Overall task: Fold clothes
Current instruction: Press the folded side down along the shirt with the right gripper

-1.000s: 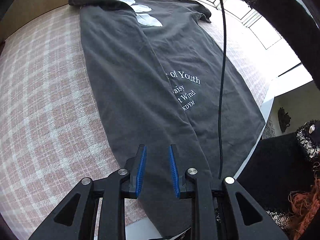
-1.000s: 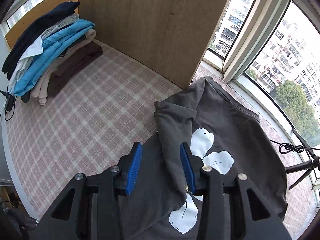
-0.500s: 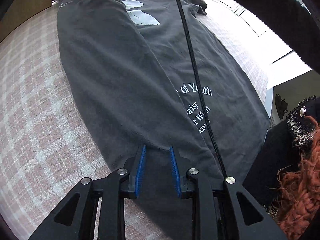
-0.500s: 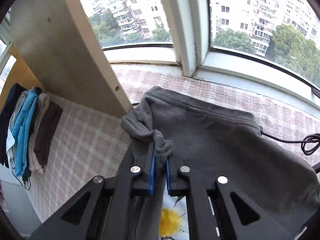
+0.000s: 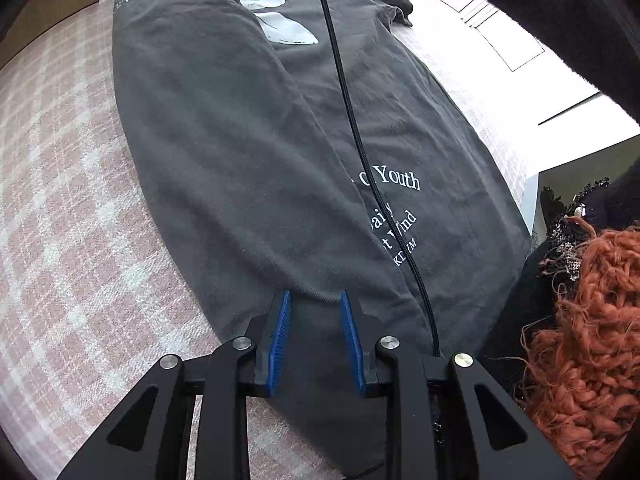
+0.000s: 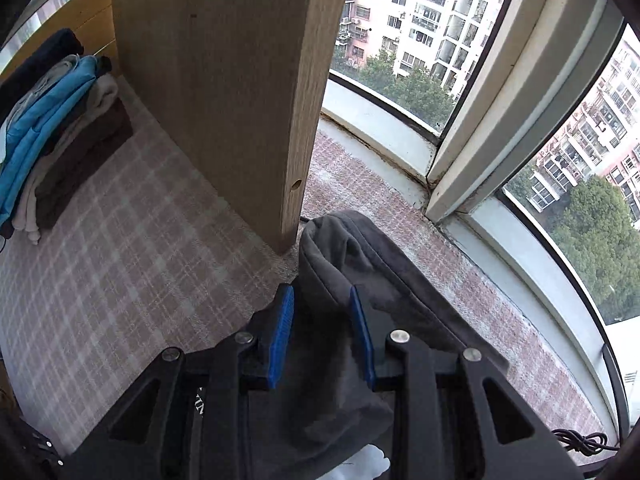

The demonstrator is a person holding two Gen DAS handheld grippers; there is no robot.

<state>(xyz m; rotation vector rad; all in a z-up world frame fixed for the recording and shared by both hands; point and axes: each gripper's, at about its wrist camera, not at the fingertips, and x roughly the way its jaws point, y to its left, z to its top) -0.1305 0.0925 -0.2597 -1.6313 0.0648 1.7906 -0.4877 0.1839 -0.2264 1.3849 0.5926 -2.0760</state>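
A dark grey T-shirt (image 5: 248, 152) with white lettering lies lengthwise on the pink checked cloth, its left side folded over the middle. My left gripper (image 5: 314, 300) is open just above the shirt's near hem, not holding it. In the right wrist view the shirt's far end (image 6: 360, 264) lies near the window with its sleeve folded in. My right gripper (image 6: 322, 296) is open above that cloth, and the shirt lies loose between and under the fingers.
A wooden panel (image 6: 224, 92) stands upright just left of the shirt's far end. A stack of folded clothes (image 6: 52, 128) lies at far left. A black cable (image 5: 352, 120) hangs over the shirt. The window sill (image 6: 520, 264) borders the right side.
My right gripper was shut on the bunched sleeve half a second ago and has now opened, leaving the cloth lying down. My left gripper has stayed open and moved closer over the hem.
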